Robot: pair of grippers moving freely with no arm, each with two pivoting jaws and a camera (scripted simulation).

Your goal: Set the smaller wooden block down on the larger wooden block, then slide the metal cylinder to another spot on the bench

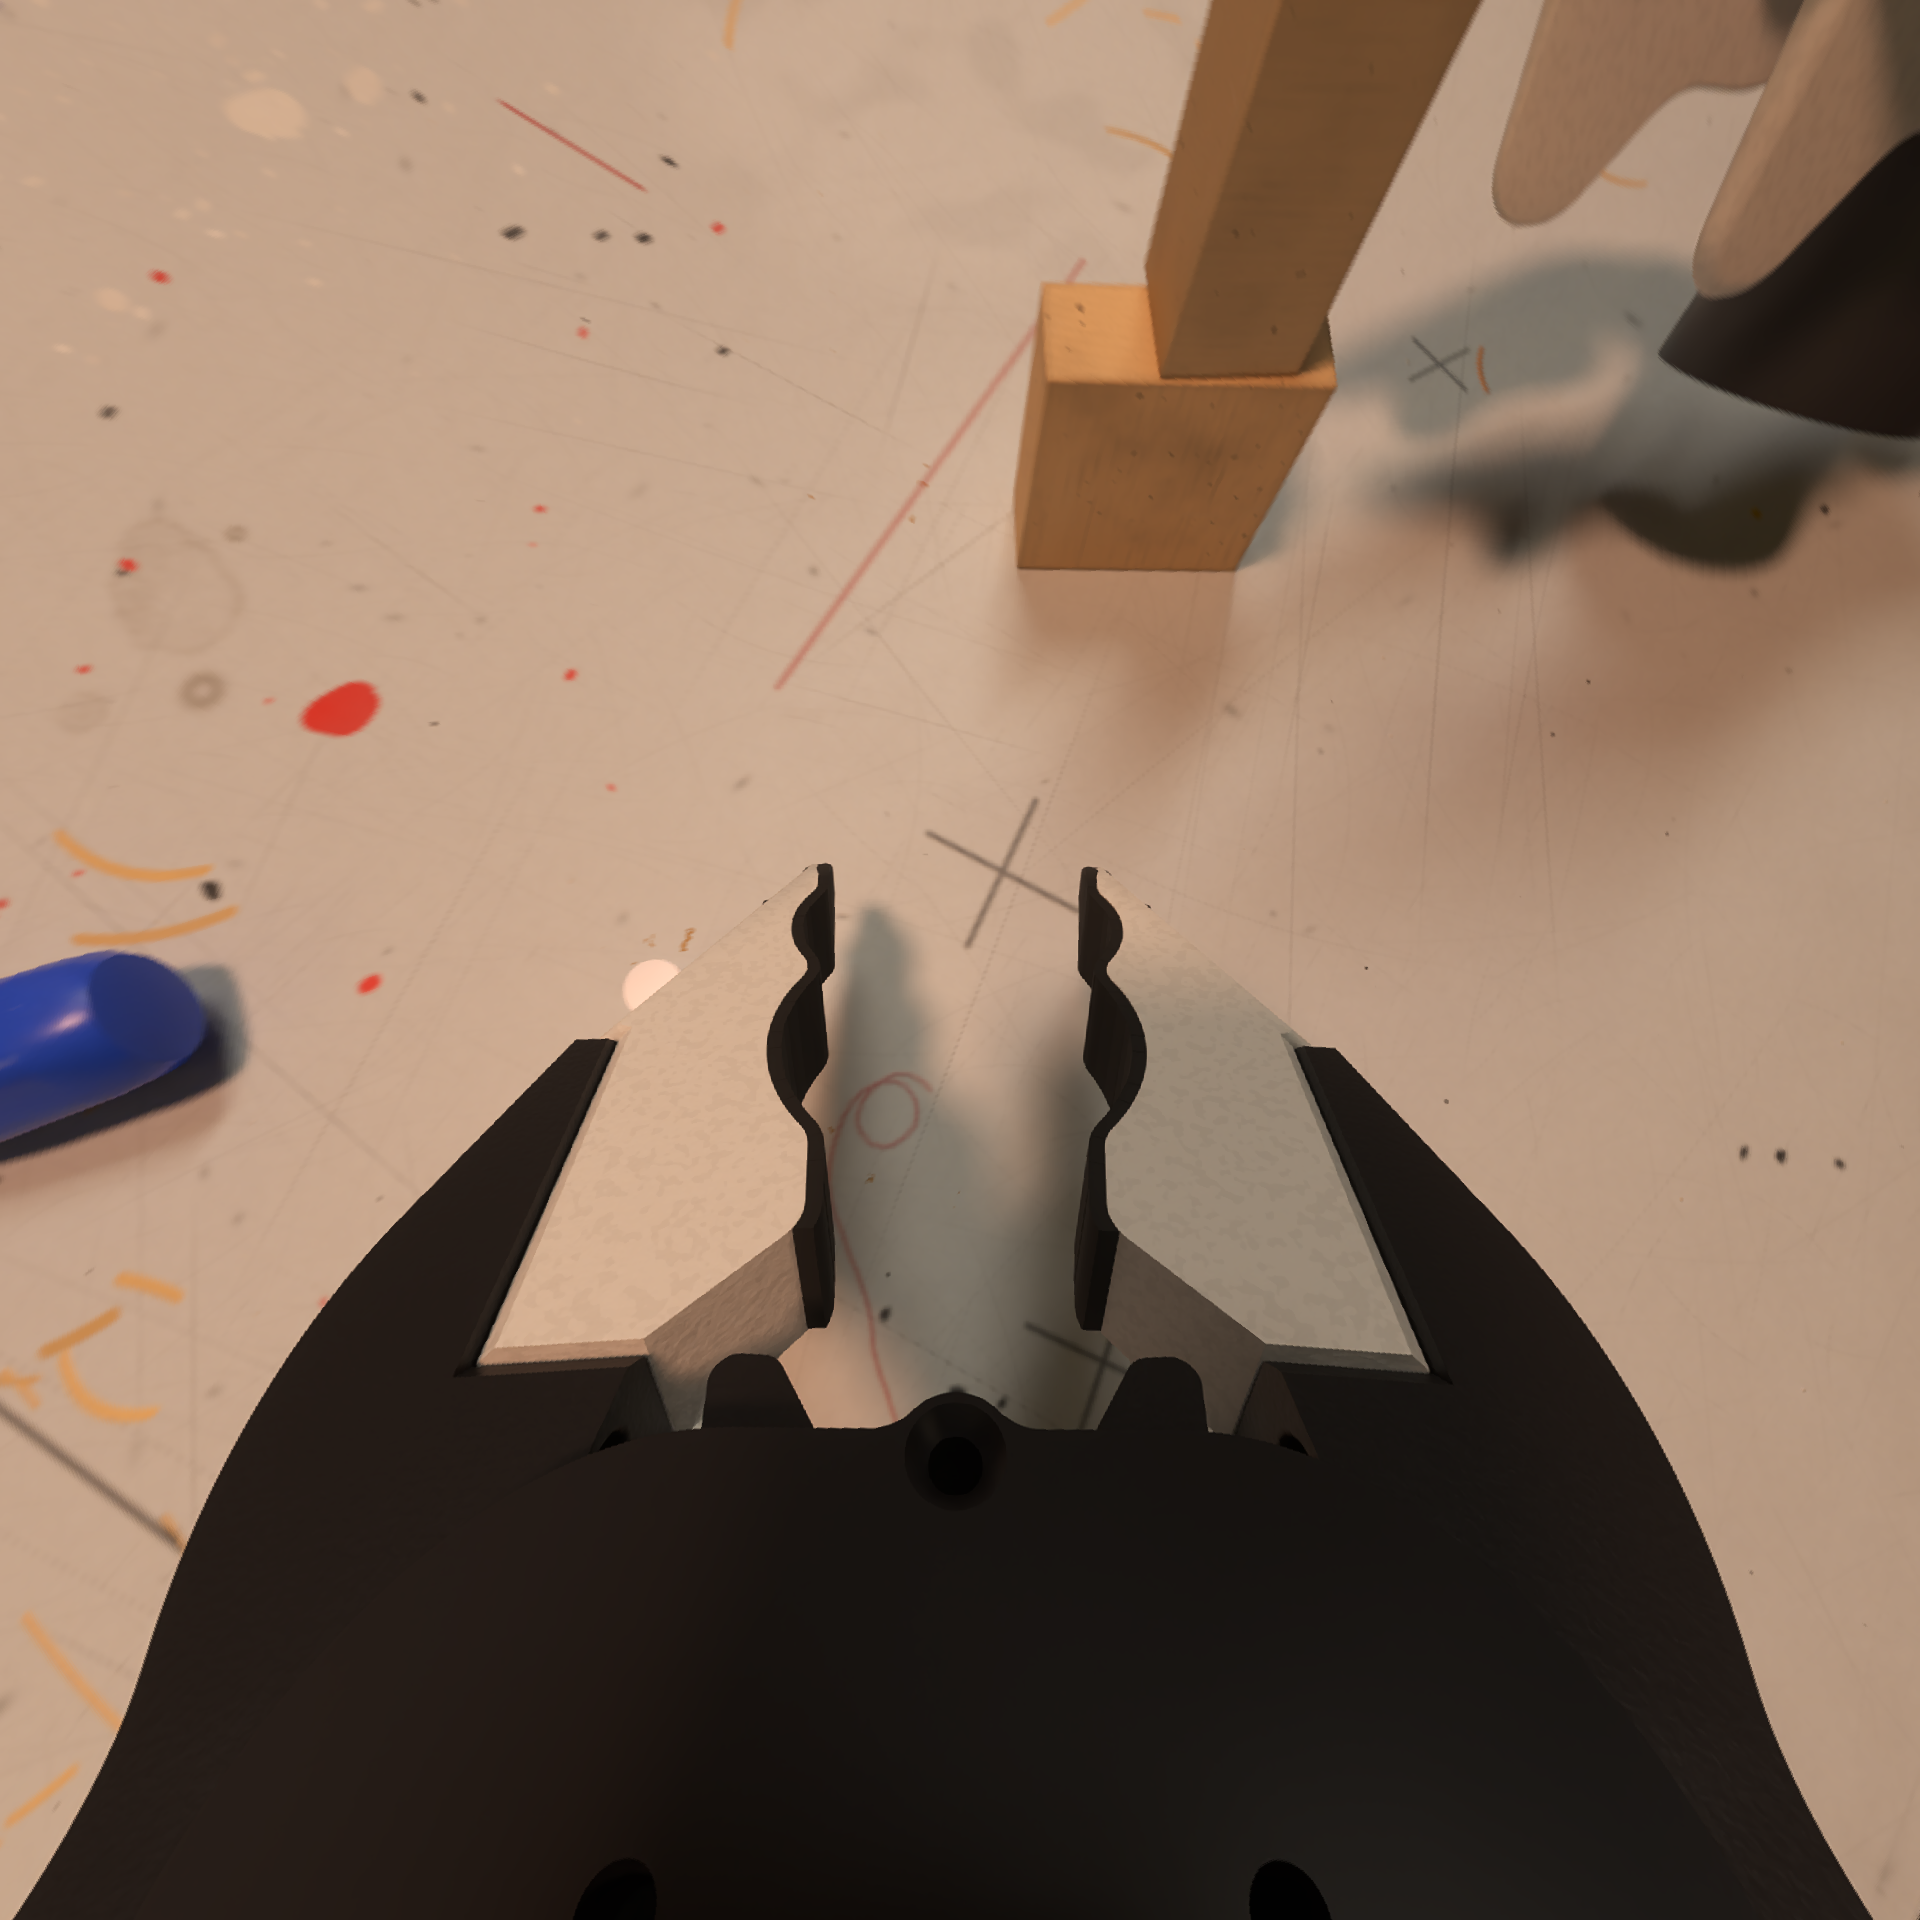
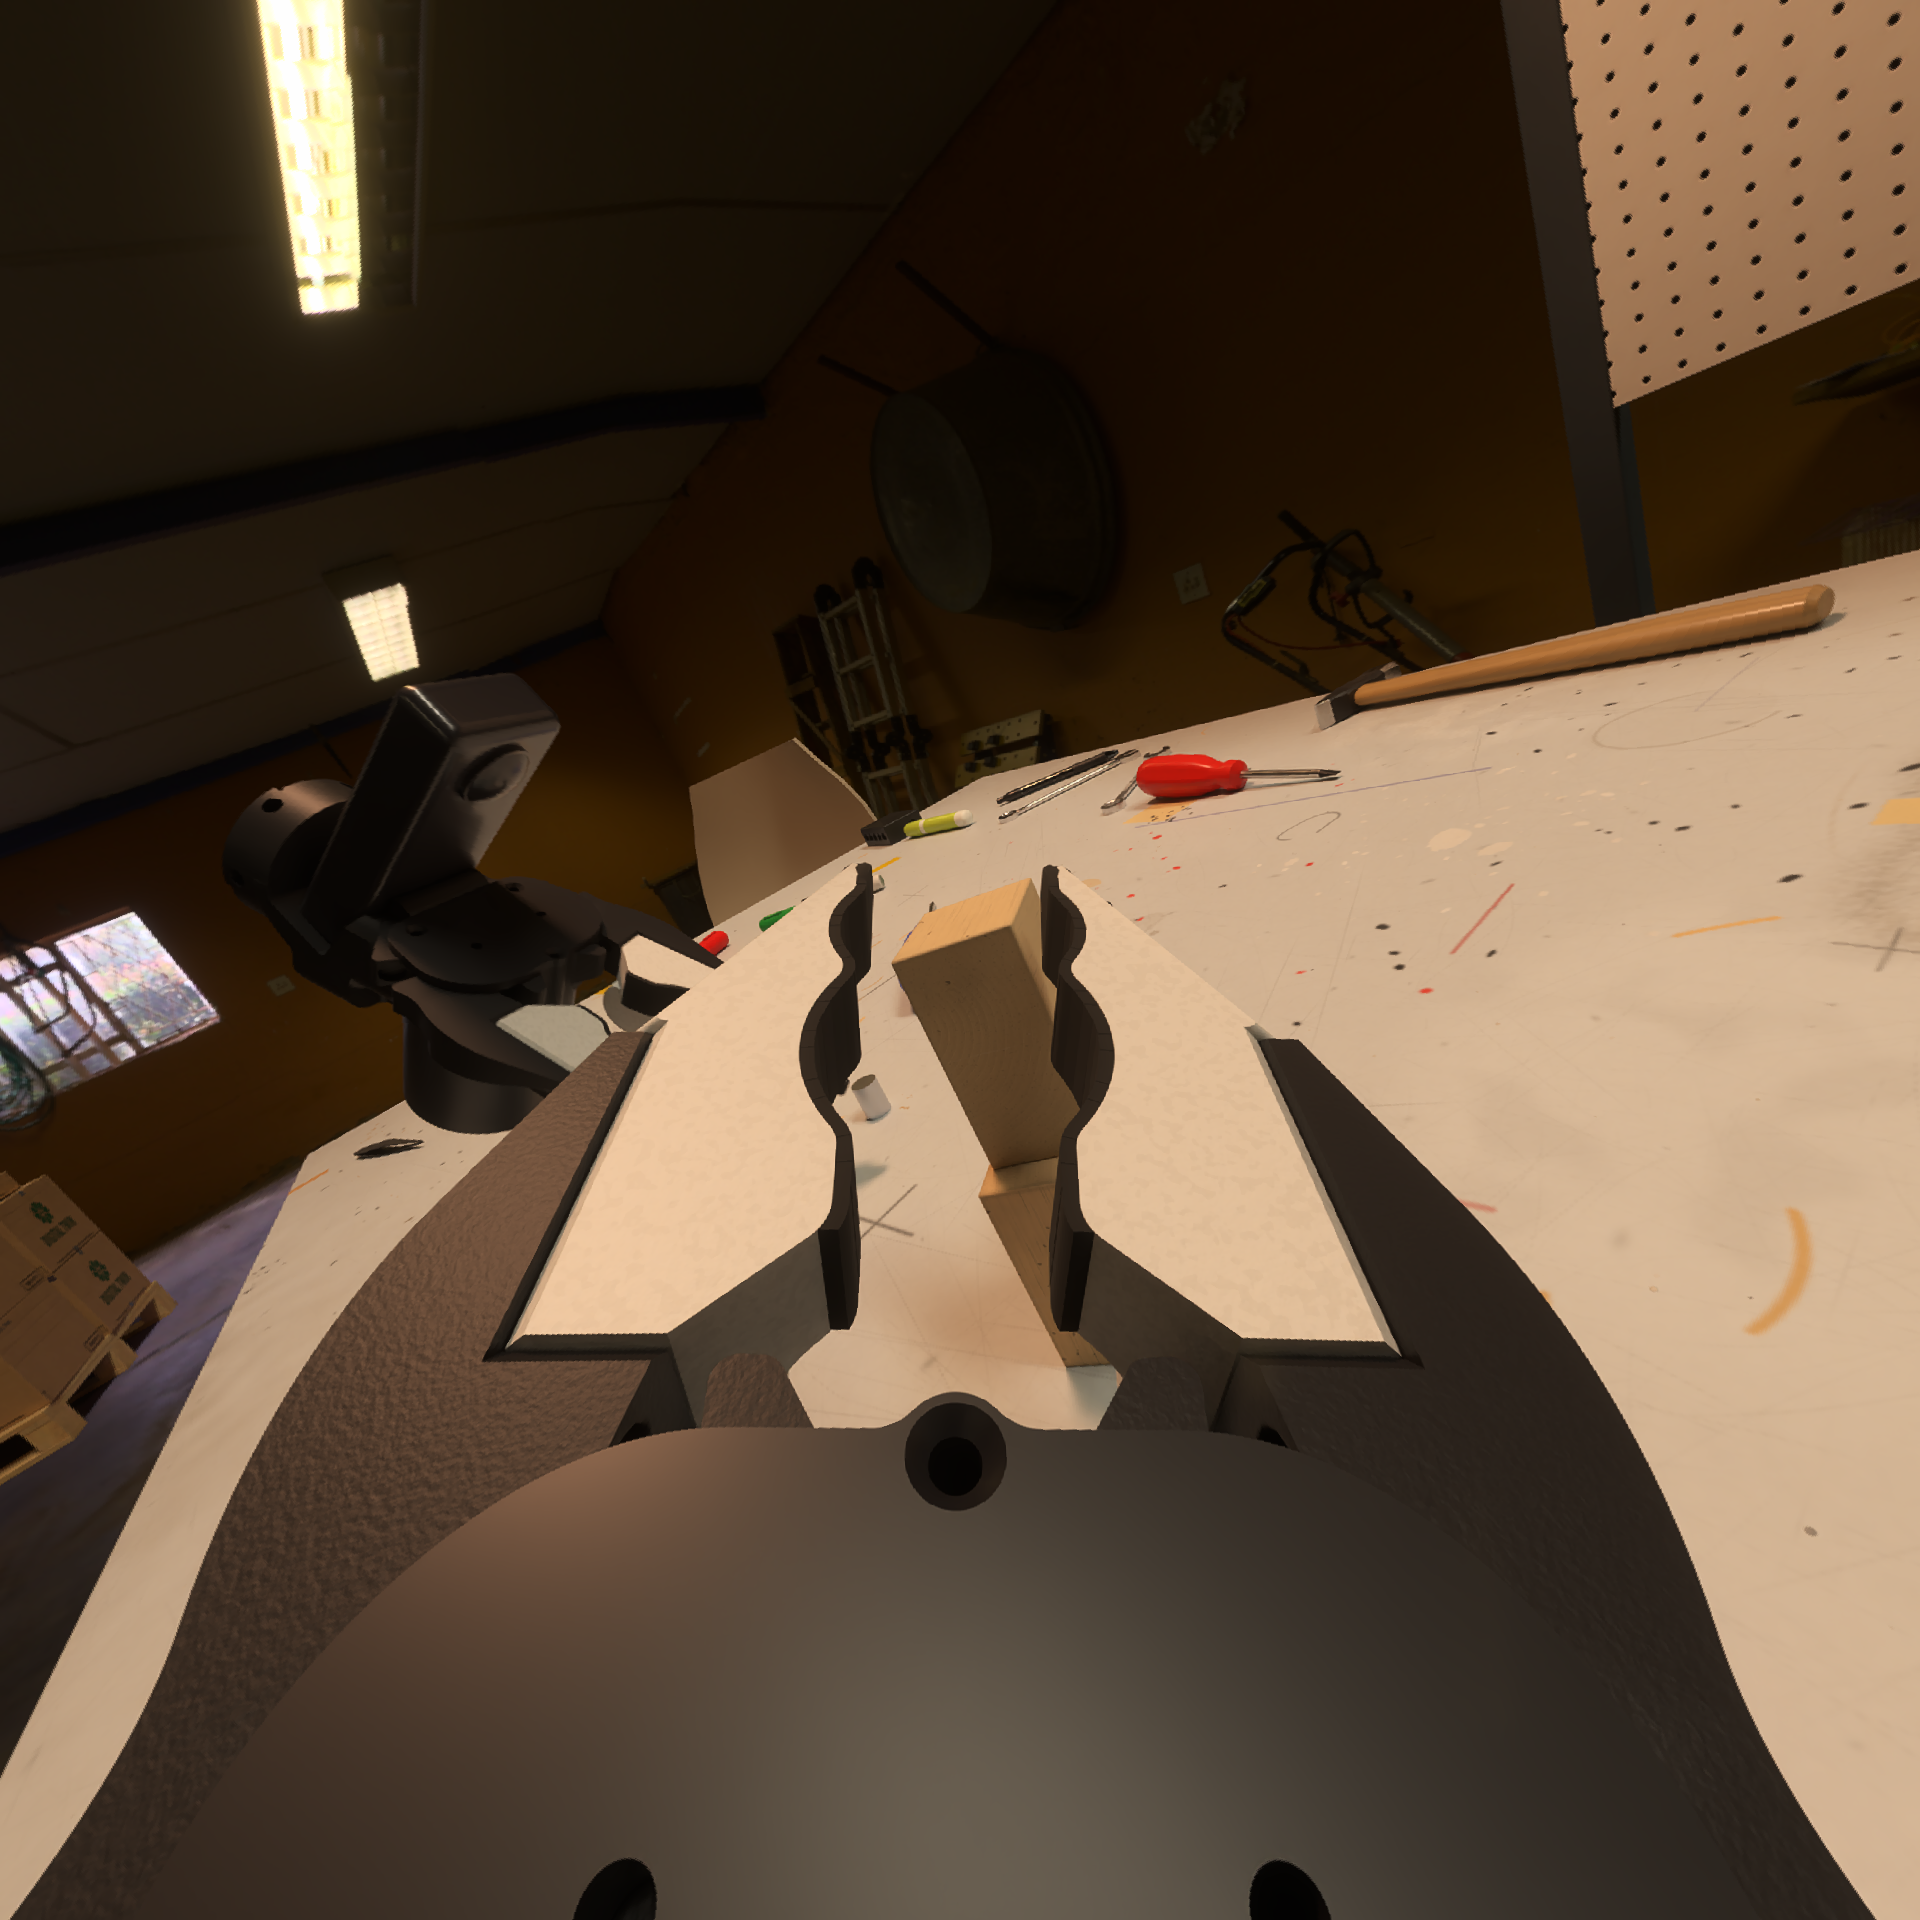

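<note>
The larger wooden block (image 1: 1164, 457) sits on the bench. The smaller wooden block (image 1: 1278, 177) stands upright on its top, long and narrow; it also shows in the right wrist view (image 2: 977, 1018) on the larger block (image 2: 1023, 1226). My right gripper (image 2: 956, 883) is open, with the smaller block seen between its fingers, close to the right one and apart from the left one. In the left wrist view it (image 1: 1652, 208) hangs just right of the blocks. The small metal cylinder (image 2: 869, 1096) stands beyond on the bench. My left gripper (image 1: 956, 883) is open and empty above the bench.
A blue object (image 1: 94, 1029) lies at the left. At the far end of the bench lie a red screwdriver (image 2: 1195, 774), a hammer (image 2: 1590, 644), a yellow-green marker (image 2: 935, 824) and thin dark tools. A pegboard (image 2: 1745, 177) stands at the back right.
</note>
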